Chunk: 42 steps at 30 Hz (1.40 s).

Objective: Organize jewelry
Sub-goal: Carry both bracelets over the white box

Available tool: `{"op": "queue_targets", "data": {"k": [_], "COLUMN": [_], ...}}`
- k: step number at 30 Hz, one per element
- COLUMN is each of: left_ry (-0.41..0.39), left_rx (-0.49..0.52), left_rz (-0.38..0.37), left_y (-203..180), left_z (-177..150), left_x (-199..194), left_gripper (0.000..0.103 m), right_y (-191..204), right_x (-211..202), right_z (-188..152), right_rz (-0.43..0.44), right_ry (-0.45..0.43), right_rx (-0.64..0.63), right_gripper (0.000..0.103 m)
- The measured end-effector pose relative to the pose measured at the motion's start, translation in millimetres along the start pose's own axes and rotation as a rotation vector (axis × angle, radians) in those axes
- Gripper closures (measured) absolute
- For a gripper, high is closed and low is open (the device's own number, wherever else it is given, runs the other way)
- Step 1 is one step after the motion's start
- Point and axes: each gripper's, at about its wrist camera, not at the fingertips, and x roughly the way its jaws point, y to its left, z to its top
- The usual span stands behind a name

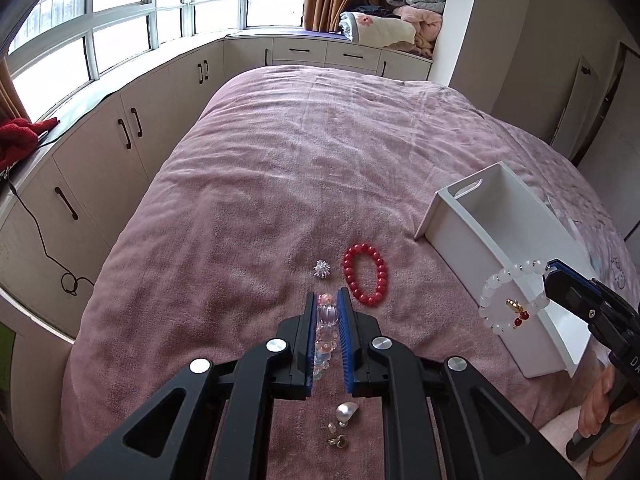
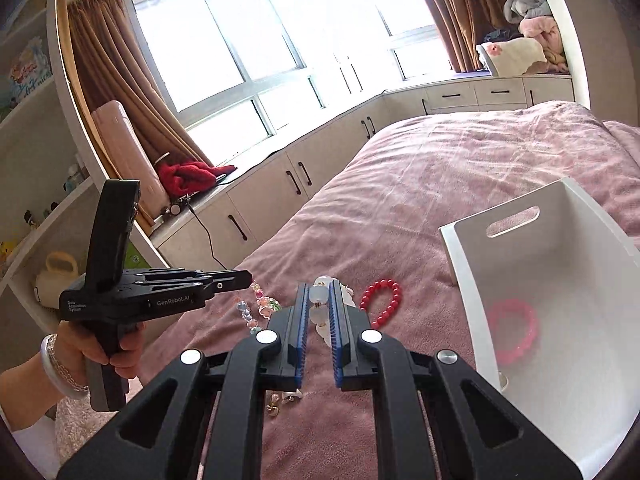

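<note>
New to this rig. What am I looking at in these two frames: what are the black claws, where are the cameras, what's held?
No robot here: a person holds a handheld two-finger gripper in each hand, with a fisheye camera on each looking along its fingers.

The left wrist view shows the left gripper closed on a pastel bead strand; the right wrist view shows it dangling above the bed.

The right gripper pinches a white bead bracelet beside the white storage box.

On the pink bedspread lie a red bead bracelet, a small sparkly silver piece, a pearl-like piece and small gold bits. A pink bracelet already sits inside the box.
</note>
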Motion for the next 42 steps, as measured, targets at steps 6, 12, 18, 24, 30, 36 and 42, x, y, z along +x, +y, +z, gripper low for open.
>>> {"op": "queue_targets", "data": {"k": [6,12,18,24,30,36,42], "left_ry": [-0.057,-0.117,-0.136,-0.131,-0.082,-0.047,-0.059], "left_rx": [0.048,0.113,0.157,0.206,0.217,0.238,0.29], "left_rz": [-0.017,-0.04,-0.096,-0.128,-0.131,-0.137,-0.091], "left_y": [-48.3,-99.0,-147.1,-187.6,-206.4,-218.0,-217.8], "left_z": [33.2,66.2,86.8,93.4,93.4,89.6,77.2], "left_x": [-8.8,-22.6,-21.6,-4.2,29.9,55.3,67.4], "left_gripper": [0.087,0.087,0.087,0.087,0.087,0.087,0.067], "right_y": [-15.2,-25.4,-48.6,-66.0,-90.0,-104.0,-112.0], "right_x": [-34.5,-58.5,-66.5,-75.1,-68.9,-58.4,-45.4], "right_z": [9.9,13.7,13.9,8.0,2.1,-3.4,-7.1], "right_rz": [-0.101,-0.219,-0.293,-0.4,-0.426,-0.441,-0.441], "right_ry": [-0.139,-0.209,-0.205,-0.202,-0.138,-0.081,-0.027], "right_rx": [0.026,0.014,0.057,0.06,0.141,0.185,0.197], "right_gripper": [0.092,0.092,0.092,0.092,0.092,0.092,0.091]}}
